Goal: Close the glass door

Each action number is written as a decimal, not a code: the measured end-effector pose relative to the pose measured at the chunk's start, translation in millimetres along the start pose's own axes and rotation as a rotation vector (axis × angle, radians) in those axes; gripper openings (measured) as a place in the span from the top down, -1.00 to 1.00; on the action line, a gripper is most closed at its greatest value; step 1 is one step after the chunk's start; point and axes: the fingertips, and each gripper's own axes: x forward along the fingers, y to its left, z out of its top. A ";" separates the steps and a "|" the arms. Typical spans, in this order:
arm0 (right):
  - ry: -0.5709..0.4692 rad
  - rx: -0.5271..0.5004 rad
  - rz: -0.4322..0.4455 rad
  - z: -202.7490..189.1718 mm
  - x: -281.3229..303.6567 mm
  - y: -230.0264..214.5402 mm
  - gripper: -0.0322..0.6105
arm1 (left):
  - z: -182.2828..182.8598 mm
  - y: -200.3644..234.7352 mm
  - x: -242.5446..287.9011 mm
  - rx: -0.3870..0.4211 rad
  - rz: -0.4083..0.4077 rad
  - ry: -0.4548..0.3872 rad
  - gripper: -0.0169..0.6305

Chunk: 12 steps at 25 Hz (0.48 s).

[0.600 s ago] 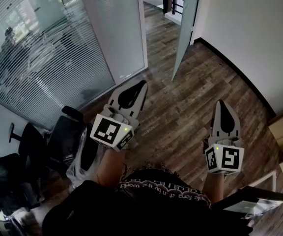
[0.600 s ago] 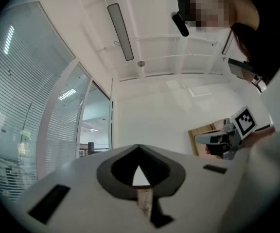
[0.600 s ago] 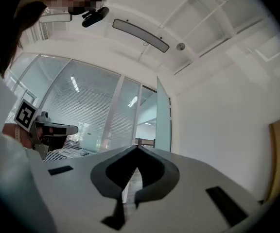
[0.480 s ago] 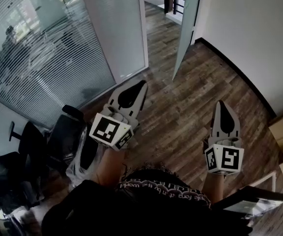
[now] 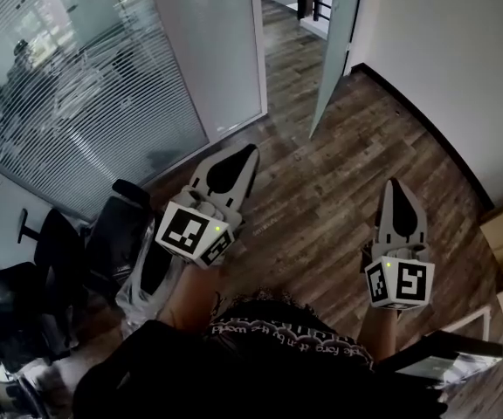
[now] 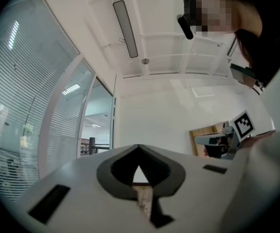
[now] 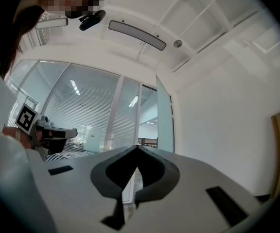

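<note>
Dark wooden floor (image 5: pixel 321 208) fills the middle of the head view, between a blind-covered glass partition (image 5: pixel 86 85) at upper left and a white wall (image 5: pixel 444 59) at upper right; the glass door (image 5: pixel 334 51) stands ajar at top centre, swung away from the partition's frame, well apart from both tools; black office chairs (image 5: pixel 103 243) crowd the lower left; a person holds the left gripper (image 5: pixel 250 151) at centre and the right gripper (image 5: pixel 395 184) at lower right, both aimed toward the doorway; each tong's tips meet, with nothing between them.
</note>
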 end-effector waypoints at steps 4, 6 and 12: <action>-0.031 -0.007 0.035 1.6 -0.7 3.3 0.89 | 1.5 -11.8 2.3 0.044 -0.034 -0.035 0.94; -0.045 -0.010 0.047 2.2 0.3 2.6 0.89 | 2.5 -19.9 5.8 0.076 -0.054 -0.035 0.94; -0.040 -0.001 0.045 -2.4 -0.9 -12.1 0.89 | 5.5 -21.6 8.4 -0.030 -0.083 -0.102 0.94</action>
